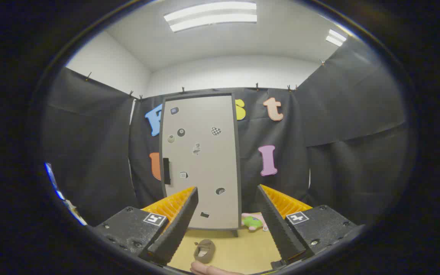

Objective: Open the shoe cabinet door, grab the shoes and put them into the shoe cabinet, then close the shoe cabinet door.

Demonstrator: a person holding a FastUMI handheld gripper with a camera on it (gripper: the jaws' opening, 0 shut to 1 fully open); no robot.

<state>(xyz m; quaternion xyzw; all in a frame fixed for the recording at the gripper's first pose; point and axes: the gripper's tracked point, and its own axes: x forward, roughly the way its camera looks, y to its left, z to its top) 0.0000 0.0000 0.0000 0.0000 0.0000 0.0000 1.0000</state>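
In the gripper view we see our gripper (227,225) with its fingers (174,225) spread wide, holding nothing and touching nothing. Beyond them stands the shoe cabinet (201,160), a tall upright box with a pale door (204,152) in a dark frame; the door is closed and dotted with small stickers, and a dark handle (166,170) sits near its left edge. Between the fingers, on the tan floor (239,252), lies one shoe (204,251), grey-brown, well short of the cabinet. Just beside the cabinet's lower right corner we make out a pink and green thing (254,221), partly hidden by the right finger and too small to name. A bit of a hand (208,269) shows close under the shoe, mostly cut off.
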